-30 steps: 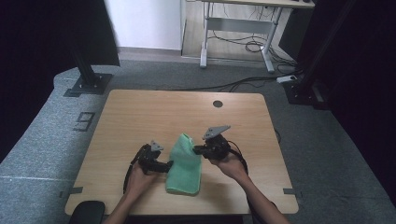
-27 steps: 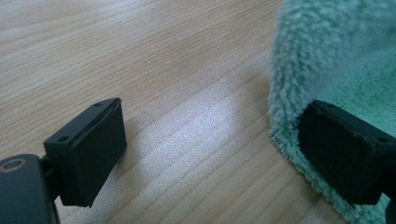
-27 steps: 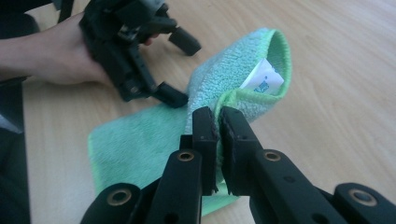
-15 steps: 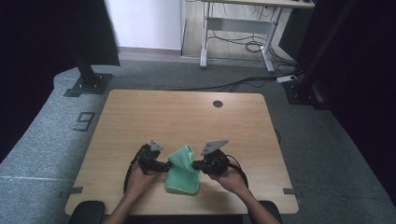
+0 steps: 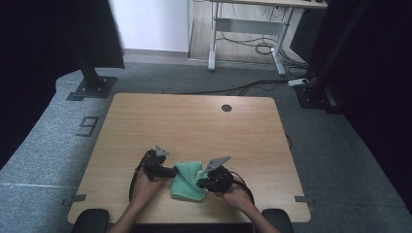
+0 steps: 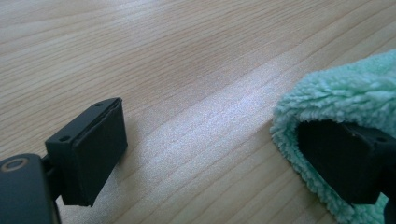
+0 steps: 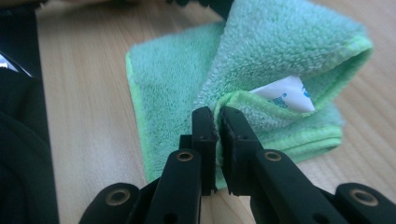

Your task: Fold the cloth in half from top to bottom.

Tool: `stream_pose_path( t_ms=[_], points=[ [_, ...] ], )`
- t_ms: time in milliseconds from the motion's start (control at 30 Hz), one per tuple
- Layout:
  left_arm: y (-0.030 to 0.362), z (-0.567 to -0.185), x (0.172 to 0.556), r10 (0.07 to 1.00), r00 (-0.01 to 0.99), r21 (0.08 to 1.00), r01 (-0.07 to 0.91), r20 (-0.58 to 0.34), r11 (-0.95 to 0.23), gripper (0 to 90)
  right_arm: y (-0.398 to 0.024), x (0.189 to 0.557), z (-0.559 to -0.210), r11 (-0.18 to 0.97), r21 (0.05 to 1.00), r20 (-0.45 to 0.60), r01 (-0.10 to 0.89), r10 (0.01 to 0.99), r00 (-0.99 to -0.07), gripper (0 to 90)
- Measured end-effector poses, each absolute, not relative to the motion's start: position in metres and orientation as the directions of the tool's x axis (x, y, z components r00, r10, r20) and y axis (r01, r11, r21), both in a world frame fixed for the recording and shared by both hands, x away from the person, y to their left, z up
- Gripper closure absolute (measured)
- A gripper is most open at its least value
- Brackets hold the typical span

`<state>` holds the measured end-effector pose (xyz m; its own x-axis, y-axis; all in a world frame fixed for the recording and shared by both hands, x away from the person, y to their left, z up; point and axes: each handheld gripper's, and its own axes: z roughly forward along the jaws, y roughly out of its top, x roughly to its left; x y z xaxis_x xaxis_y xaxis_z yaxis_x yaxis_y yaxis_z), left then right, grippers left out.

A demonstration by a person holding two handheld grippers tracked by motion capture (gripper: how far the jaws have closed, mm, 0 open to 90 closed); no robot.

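My right claw [image 7: 217, 122] is pinched shut on a corner of the soft green microfibre cloth [image 7: 261, 51] on the desk [image 7: 88, 102]. Left claw [image 6: 224, 154] gapes, one jaw tucked inside its fold. Light, limp: grip hems.

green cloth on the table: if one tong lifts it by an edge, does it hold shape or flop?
Probably flops: the cloth already drapes in a soft fold where the right tongs pinch its edge. Likely light, since that thin pinch alone holds the fold up. Its fluffy pile looks grippy rather than slippery, but the folded layers would likely fall open when raised. The white tag is tucked inside.
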<state>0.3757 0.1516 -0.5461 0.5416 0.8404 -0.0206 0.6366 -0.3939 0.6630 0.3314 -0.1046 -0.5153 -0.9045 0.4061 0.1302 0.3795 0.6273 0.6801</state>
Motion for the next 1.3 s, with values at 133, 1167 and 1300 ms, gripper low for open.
stream_pose_path(
  t_ms=[133, 1167, 1300],
  points=[
    [0.154, -0.546, 0.377, 0.826, 0.564, 0.661, 0.629, -0.025, -0.41, 8.8, -0.102, 0.331, -0.523, 0.643, 0.667, 0.117, 0.376, 0.408, -0.905, 83.6],
    [0.173, -0.543, 0.388, 0.836, 0.549, 0.643, 0.646, -0.018, -0.411, 9.9, -0.091, 0.372, -0.532, 0.604, 0.683, 0.065, 0.41, 0.509, -0.858, 83.9],
    [0.173, -0.543, 0.388, 0.838, 0.545, 0.644, 0.647, -0.017, -0.408, 10.0, -0.093, 0.371, -0.53, 0.604, 0.69, 0.054, 0.399, 0.506, -0.861, 79.8]
  ],
)
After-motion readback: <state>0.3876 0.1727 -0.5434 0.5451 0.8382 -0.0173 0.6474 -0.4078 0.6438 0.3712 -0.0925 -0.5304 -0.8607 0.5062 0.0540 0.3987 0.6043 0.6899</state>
